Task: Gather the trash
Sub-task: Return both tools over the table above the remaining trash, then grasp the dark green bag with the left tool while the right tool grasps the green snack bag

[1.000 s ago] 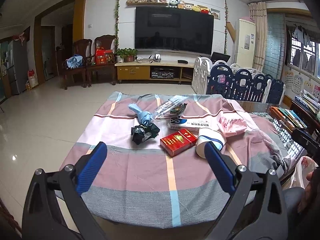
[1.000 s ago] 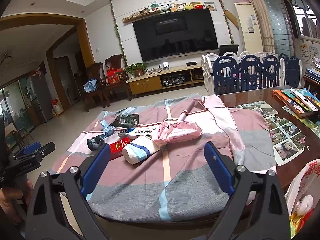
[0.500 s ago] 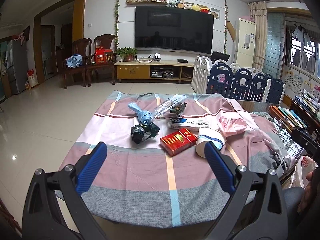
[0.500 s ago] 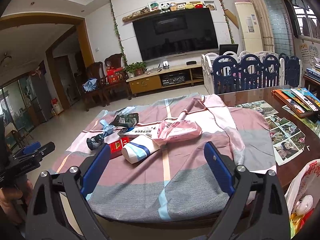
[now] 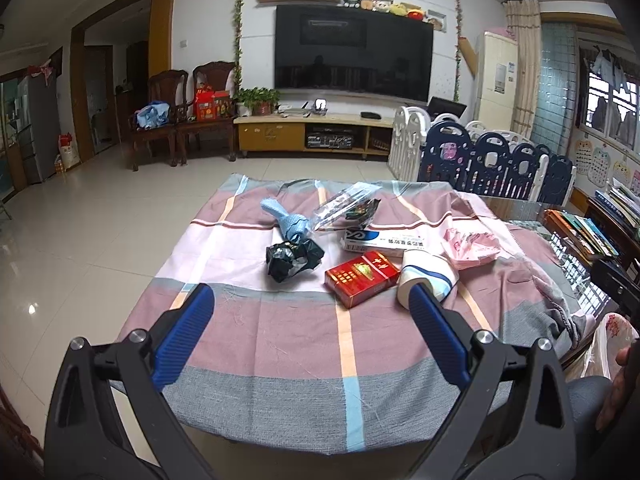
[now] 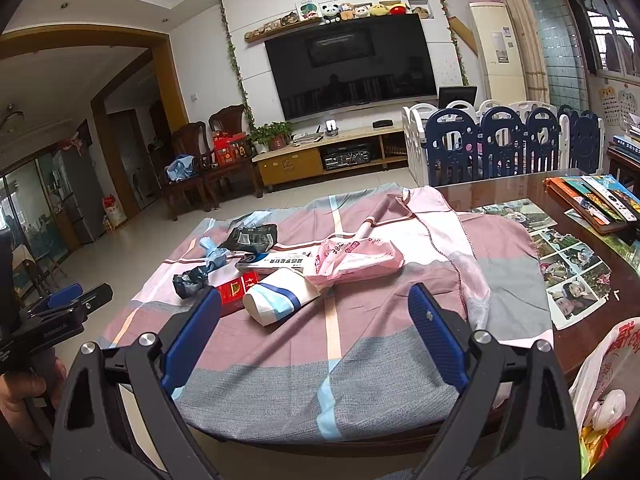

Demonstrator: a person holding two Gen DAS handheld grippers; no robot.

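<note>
Nothing has moved since before. Both tongs, left [image 5: 308, 312] and right [image 6: 316, 312], hang open and empty near the red box [image 5: 362, 277]. All the trash still waits on the counter [image 5: 280, 344].

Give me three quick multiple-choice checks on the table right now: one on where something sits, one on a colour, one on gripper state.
1. The red box lies:
A. on the floor
B. on the cloth, beside the paper cup
C. on the chair

2. The crumpled bag nearest the left gripper is:
A. yellow
B. white
C. dark green-black

3. The right gripper is:
A. open, empty
B. shut on the cup
C. shut on the box

Key: 1 B, box and cup side by side; 2 C, dark crumple; 3 A, blue fingers spread apart.
</note>
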